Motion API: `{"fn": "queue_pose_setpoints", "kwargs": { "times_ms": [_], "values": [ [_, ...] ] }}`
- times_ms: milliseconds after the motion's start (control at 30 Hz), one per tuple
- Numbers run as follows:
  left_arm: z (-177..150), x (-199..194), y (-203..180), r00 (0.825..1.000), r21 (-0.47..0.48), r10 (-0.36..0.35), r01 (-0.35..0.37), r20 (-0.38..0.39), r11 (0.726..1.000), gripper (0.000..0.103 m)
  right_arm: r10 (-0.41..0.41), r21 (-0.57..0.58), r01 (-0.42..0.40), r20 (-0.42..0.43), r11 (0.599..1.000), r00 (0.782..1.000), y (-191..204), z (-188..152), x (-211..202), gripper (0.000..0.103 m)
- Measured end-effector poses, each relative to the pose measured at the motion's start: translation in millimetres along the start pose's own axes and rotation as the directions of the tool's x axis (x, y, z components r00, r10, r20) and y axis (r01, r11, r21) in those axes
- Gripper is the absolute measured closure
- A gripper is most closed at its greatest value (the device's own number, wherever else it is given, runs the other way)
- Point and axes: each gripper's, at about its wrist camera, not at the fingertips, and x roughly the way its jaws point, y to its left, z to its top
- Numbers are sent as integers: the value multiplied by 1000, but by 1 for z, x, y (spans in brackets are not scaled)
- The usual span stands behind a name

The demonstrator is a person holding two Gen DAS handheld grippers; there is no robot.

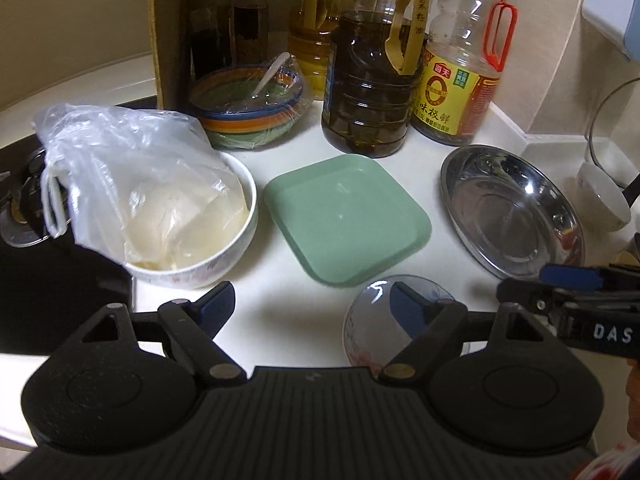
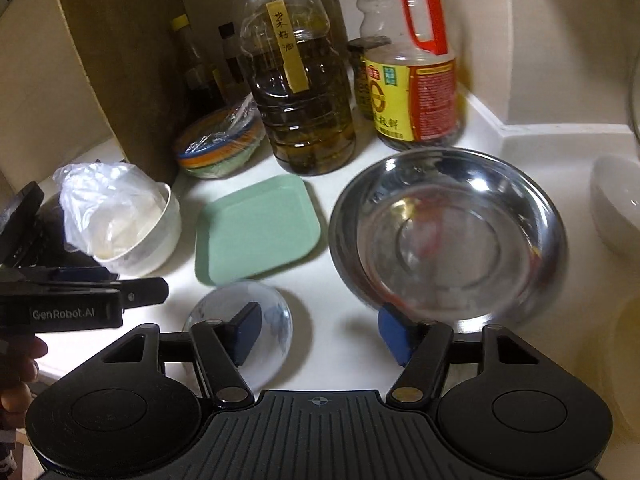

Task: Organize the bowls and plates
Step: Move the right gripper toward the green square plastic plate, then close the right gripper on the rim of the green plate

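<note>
A green square plate (image 1: 347,219) (image 2: 259,229) lies mid-counter. A steel dish (image 1: 512,210) (image 2: 448,236) lies to its right. A small glass bowl (image 1: 380,320) (image 2: 272,320) sits in front of the plate. A white bowl holding a plastic bag of food (image 1: 192,240) (image 2: 136,236) is on the left. Another white bowl (image 1: 604,196) (image 2: 618,204) is at the far right. My left gripper (image 1: 312,308) is open above the near counter, its right finger over the glass bowl. My right gripper (image 2: 320,328) is open, its left finger over the glass bowl, its right finger at the steel dish's near rim.
Oil and sauce bottles (image 1: 368,80) (image 2: 304,92) stand at the back. A striped bowl under cling film (image 1: 250,108) (image 2: 220,144) sits behind the green plate. A gas hob (image 1: 24,208) is at the left. A cardboard sheet (image 2: 116,60) leans at the back left.
</note>
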Motion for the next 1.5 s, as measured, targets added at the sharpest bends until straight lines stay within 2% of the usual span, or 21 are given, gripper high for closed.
{"fn": "queue_pose_setpoints", "kwargs": {
  "times_ms": [200, 267, 400, 567, 633, 800, 900, 1233, 1500],
  "values": [
    [8, 18, 4, 1000, -12, 6, -6, -22, 1000, 23, 5, -18, -5, 0, 1000, 1000, 3, 20, 20, 39],
    [10, 22, 5, 1000, -22, 5, -6, -26, 1000, 29, 13, -27, -13, -3, 1000, 1000, 4, 27, 25, 39],
    [12, 32, 4, 999, -50, 20, -22, -32, 998, 34, 34, -80, -34, -1, 996, 999, 6, 43, 37, 40],
    [16, 41, 3, 998, -111, 50, -54, -37, 992, 40, 82, -119, -87, -48, 989, 996, 5, 62, 61, 54],
    [17, 46, 3, 997, -131, 61, -66, -47, 989, 44, 90, -138, -98, -65, 986, 994, 5, 68, 70, 57],
    [19, 55, 0, 996, -164, 72, -79, -49, 983, 47, 87, -186, -105, -101, 977, 991, 4, 78, 91, 58],
    [20, 60, 0, 996, -192, 70, -81, -64, 978, 56, 86, -203, -107, -113, 973, 990, 3, 83, 101, 59],
    [27, 74, 1, 993, -225, 97, -112, -73, 968, 60, 72, -242, -109, -155, 964, 985, 6, 94, 127, 62],
    [28, 82, 6, 993, -246, 82, -101, -84, 964, 71, 44, -249, -93, -197, 964, 979, 8, 100, 143, 70]
  ]
}}
